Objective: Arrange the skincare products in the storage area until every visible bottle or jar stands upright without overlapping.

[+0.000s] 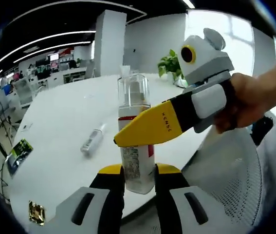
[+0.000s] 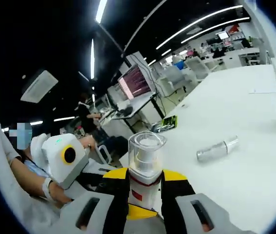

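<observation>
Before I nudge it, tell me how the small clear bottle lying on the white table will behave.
The small clear bottle lies on its side on the white table, so it will probably roll. It looks slim and light, likely sliding easily on the smooth top.

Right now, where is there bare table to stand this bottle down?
Bare table lies on all sides of the lying small bottle. It is crowded at the near edge, where both tongs, left and right, hold the clear-capped bottle.
</observation>
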`<state>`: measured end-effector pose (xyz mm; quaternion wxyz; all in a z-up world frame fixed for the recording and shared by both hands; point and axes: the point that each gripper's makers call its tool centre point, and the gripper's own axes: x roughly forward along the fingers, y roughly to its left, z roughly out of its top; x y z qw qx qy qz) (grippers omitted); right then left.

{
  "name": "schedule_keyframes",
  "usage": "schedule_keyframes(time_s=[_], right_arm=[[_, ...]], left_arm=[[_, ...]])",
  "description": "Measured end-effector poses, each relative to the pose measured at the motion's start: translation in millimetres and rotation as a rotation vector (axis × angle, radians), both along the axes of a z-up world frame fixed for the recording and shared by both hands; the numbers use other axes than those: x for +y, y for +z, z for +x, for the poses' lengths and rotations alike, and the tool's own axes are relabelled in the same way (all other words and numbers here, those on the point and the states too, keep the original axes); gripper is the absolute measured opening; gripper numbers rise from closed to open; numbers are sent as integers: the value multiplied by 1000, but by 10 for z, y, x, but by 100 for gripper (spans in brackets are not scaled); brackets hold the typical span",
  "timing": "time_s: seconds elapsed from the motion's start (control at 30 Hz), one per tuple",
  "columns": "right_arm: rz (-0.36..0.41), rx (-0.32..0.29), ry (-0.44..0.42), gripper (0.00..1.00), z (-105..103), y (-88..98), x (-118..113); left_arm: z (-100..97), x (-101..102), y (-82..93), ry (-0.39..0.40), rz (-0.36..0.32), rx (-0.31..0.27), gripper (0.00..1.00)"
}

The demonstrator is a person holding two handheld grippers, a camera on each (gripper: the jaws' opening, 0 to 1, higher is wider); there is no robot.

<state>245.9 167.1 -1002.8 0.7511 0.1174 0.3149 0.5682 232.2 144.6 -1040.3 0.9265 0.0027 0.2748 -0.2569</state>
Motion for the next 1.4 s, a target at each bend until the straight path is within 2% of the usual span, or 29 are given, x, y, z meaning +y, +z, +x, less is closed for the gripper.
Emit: schedule_keyframes(time_s=[0.1,0.13,0.17,0.23,0.27,0.4,0.6,0.63,0.7,0.73,0.77,0.83,1.0,1.13,1.4], right_arm=[[9,26,-12,17,-9,46,-13],[-28,-44,29,16,-19,85,-44],[-35,-46,21,16,-15,103,-52],[-33,-46,3,16,-1,135,-63],[-32,-54,-2,16,5,144,-62],[-89,-114,31,15,-27,37,-9],[-109,-105,15,15,50,-33,-49],[-113,-103,-4,15,91,-30,-77],[-106,-105,-33,15,160,27,-105],[-112,-128,-35,15,192,55,-114],[-119,-144,-30,15,209,63,-119],[-135,-166,-26,15,254,59,-145],[-156,-189,-41,16,399,43,-248],[-178,-169,-81,16,591,23,-377],[-221,-271,-107,16,1100,78,-499]], left_arm=[[-13,-29,36,-4,-47,10,19],[-13,-62,69,-14,-61,-6,19],[-9,-76,86,-19,-60,-20,19],[39,-69,135,-39,-11,-97,20],[45,-68,139,-39,-5,-106,20],[36,-60,9,-37,49,-70,21],[81,-23,-122,-23,118,-61,21],[87,30,-164,-24,177,-63,21],[63,34,-231,-33,202,-41,20],[28,88,-307,-36,240,-1,17],[21,93,-326,-38,244,8,11],[-1,65,-365,-52,244,25,6],[-25,12,-401,-84,252,29,17],[-25,38,-431,-88,276,37,17],[-14,115,-493,-80,320,52,15]])
